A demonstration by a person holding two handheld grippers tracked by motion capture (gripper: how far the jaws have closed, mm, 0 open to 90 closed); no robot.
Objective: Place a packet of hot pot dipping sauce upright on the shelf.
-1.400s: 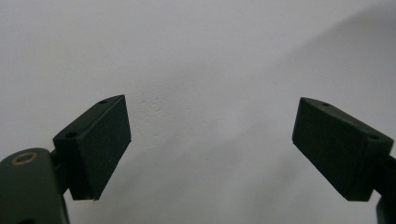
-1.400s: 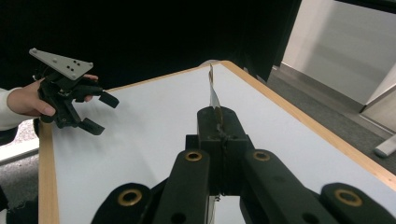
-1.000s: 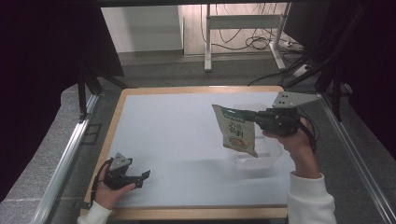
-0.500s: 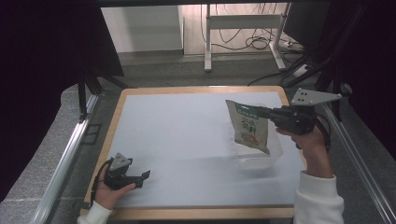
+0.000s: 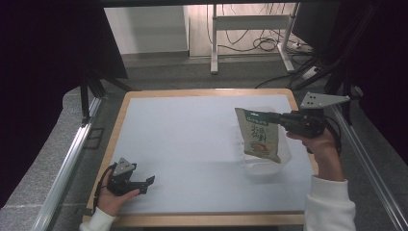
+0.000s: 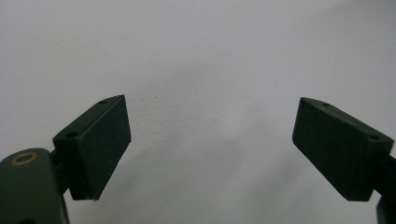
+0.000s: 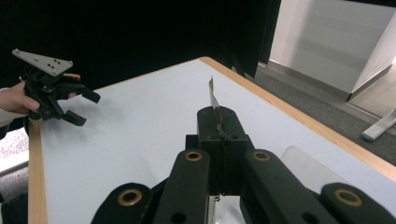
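Hanging by its top edge, a flat printed pouch [image 5: 260, 139] is held above a clear plastic container [image 5: 269, 166] near the right edge of the table; its lower end is just over the container's opening, and contact cannot be told. The pouch is gripped by the right gripper [image 5: 272, 118], whose jaws are pressed tight on the thin sealed rim, seen edge-on in the right gripper view [image 7: 212, 100]. The step in hand is judged to be the placing of the pouch into the container; next, the pouch must be lowered squarely inside the walls before it is released. The pouch looks glossy and pliable, the container stiff and see-through, the white table mat [image 5: 183, 144] smooth and matte inside a wooden frame [image 5: 202, 219]. The left gripper [image 5: 144, 182] is rested at the near left, jaws spread wide on nothing.
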